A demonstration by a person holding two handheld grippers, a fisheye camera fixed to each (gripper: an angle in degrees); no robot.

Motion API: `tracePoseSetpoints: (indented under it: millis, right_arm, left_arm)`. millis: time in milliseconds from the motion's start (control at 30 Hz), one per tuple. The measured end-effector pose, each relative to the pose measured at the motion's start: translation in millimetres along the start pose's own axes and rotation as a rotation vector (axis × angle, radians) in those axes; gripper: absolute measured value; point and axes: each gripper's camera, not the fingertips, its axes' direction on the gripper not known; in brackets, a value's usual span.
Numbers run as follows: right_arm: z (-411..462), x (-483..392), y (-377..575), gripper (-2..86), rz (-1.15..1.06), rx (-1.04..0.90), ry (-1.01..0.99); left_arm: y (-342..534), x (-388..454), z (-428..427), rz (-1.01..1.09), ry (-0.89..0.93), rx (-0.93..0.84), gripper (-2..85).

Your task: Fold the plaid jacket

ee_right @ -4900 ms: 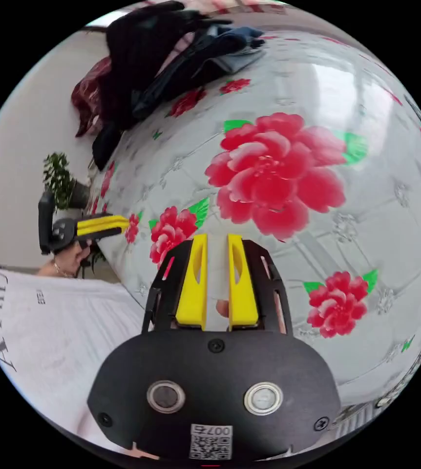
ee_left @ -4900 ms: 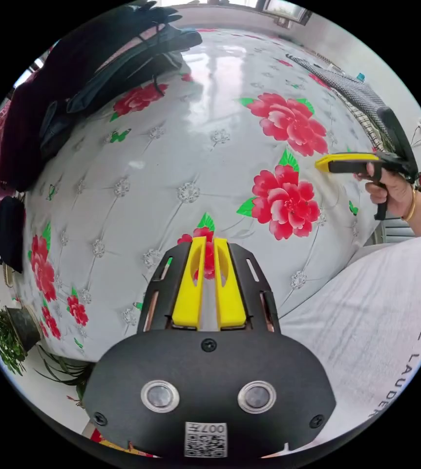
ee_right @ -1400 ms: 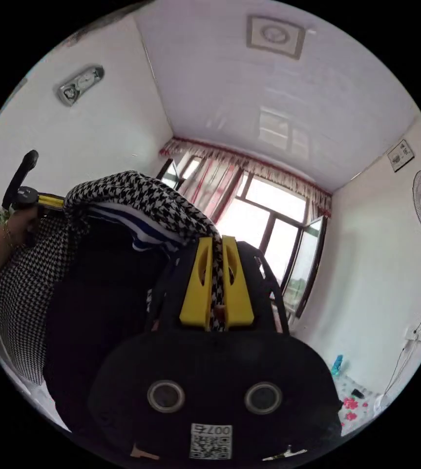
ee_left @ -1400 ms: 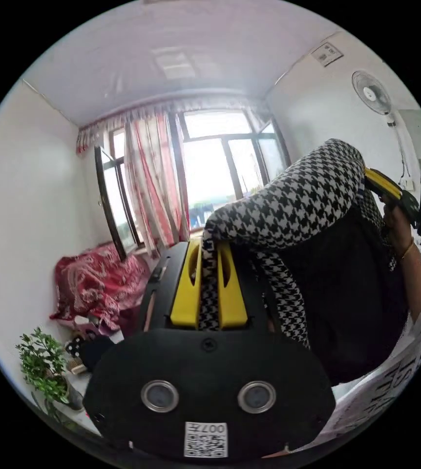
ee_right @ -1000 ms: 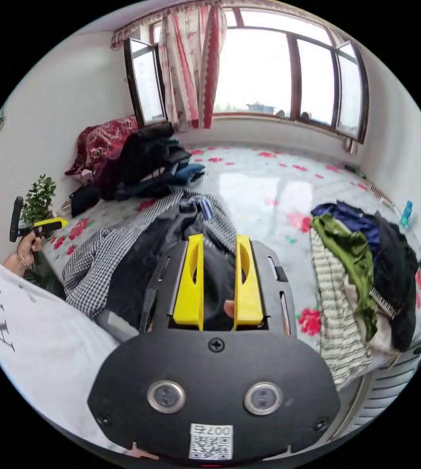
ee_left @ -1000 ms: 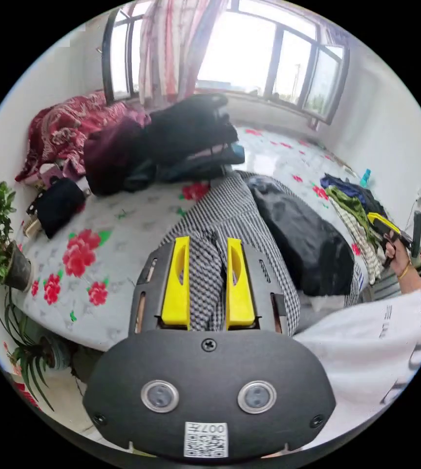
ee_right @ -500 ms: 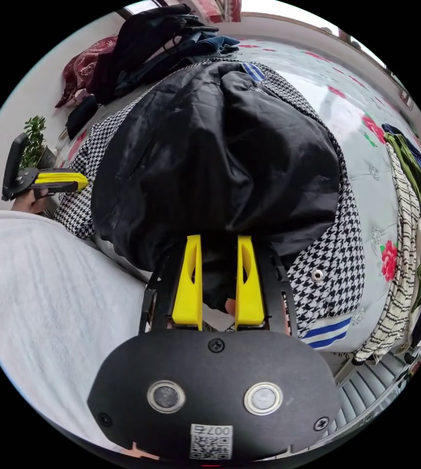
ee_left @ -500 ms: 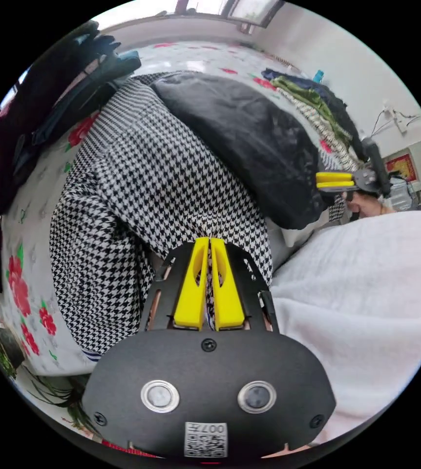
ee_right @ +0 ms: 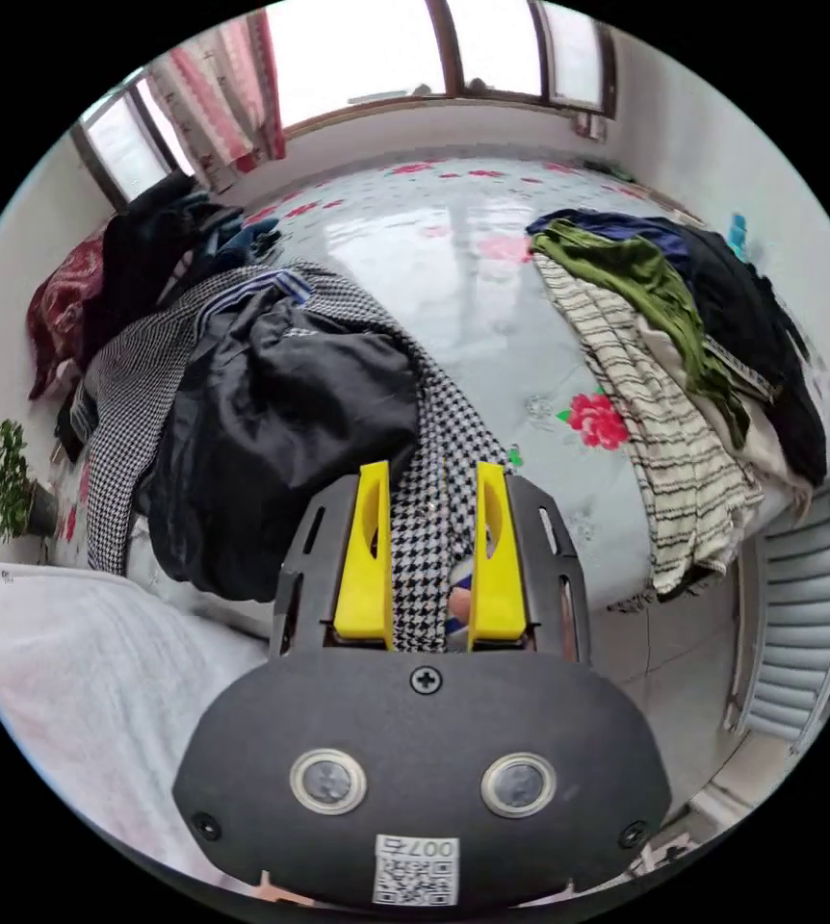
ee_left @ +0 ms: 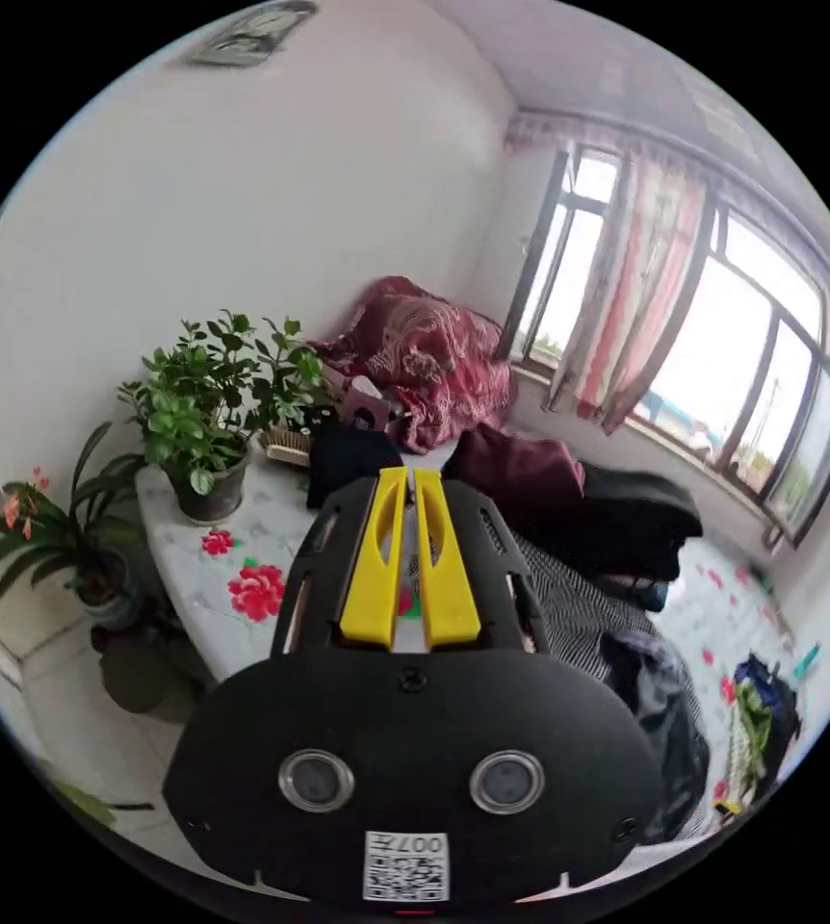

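Daylight only, from the windows (ee_left: 713, 385), blown out to white in both views. Left gripper view: wall (ee_left: 242, 241) evenly lit, soft, slight pinkish cast; curtains (ee_left: 627, 318) glow backlit. Right gripper view: bright glare patch on the glossy bed cover (ee_right: 434, 241); the black lining (ee_right: 280, 433) loses detail in the dark folds. Shadows soft, none hard-edged. Heavy fisheye bend at both rims, straight frames curve, black corners outside the circle. Gripper housings close to the lens are dark and a bit soft; centres sharp, no motion blur to speak of
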Motion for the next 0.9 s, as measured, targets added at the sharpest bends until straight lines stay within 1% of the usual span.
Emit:
tracePoseSetpoints:
  millis: [33,67,100,133,167,200,233,300,333,367,400,467,500,567,600,667,700,767,833,900]
  right_arm:
    - [0.3,8.5,3.3,12.3,0.040,-0.001,0.005]
    - [2.0,24.1,11.1,12.5,0.110,-0.005,0.004]
    - [5.5,37.9,20.1,12.7,0.172,-0.021,-0.003]
    - [7.7,43.2,24.5,12.8,0.194,-0.033,-0.008]
    - [12.8,51.1,32.8,13.0,0.224,-0.056,-0.018]
    - [18.5,55.8,39.7,13.1,0.240,-0.084,-0.015]
    - [21.4,57.0,42.3,13.2,0.242,-0.100,-0.012]
    - [29.2,55.3,46.9,13.4,0.212,-0.127,-0.012]
    - [30.9,53.5,46.6,13.4,0.197,-0.128,-0.012]
    - [35.7,49.9,44.5,13.3,0.168,-0.144,0.012]
    - [41.6,46.7,41.4,13.2,0.131,-0.164,0.043]
    - [52.8,45.9,38.6,13.1,0.102,-0.196,0.080]
    - [63.2,49.6,38.7,12.8,0.111,-0.234,0.078]
    - [68.4,63.9,40.5,12.0,0.191,-0.246,-0.014]
    - [68.1,71.1,42.4,11.4,0.226,-0.248,-0.027]
    - [65.9,75.9,45.2,9.1,0.215,-0.246,-0.049]
    - [58.9,78.1,47.6,8.1,0.193,-0.203,-0.129]
    - [44.9,84.2,48.6,7.1,0.212,-0.142,-0.168]
    - [21.8,86.1,46.6,6.6,0.204,-0.057,-0.195]
    - [-25.5,77.4,38.1,6.3,0.116,0.061,-0.199]
  left_arm:
    - [14.1,13.7,9.8,0.067,0.008,-0.065,1.8]
    - [50.9,42.8,35.0,0.184,0.070,-0.241,4.6]
    - [98.7,72.9,58.9,0.265,0.183,-0.425,6.3]
    - [124.6,88.2,67.5,0.298,0.242,-0.505,7.1]
    - [173.9,117.7,75.5,0.354,0.321,-0.627,7.4]
    - [213.1,147.0,73.0,0.423,0.374,-0.688,7.8]
    - [227.8,162.2,69.3,0.478,0.393,-0.696,8.0]
    - [265.9,219.6,52.0,0.734,0.421,-0.671,9.0]
    - [272.7,232.8,48.8,0.806,0.437,-0.665,9.5]
    - [286.1,257.5,45.3,0.954,0.453,-0.658,10.6]
    - [299.8,279.0,47.1,1.089,0.436,-0.662,10.8]
    - [318.3,303.9,60.8,1.210,0.381,-0.704,10.1]
    - [329.2,315.5,74.7,1.237,0.345,-0.781,8.9]
    - [322.5,323.1,79.6,1.173,0.369,-0.787,6.5]
    - [319.3,327.9,82.3,1.155,0.357,-0.830,5.1]
    - [319.0,332.9,78.7,1.193,0.322,-0.845,2.7]
    - [323.1,334.2,70.7,1.260,0.311,-0.831,1.6]
    - [330.9,333.0,55.9,1.370,0.309,-0.833,0.4]
    - [334.0,326.3,39.1,1.416,0.311,-0.881,-0.2]
    - [330.7,309.0,0.4,1.467,0.333,-0.910,-0.7]
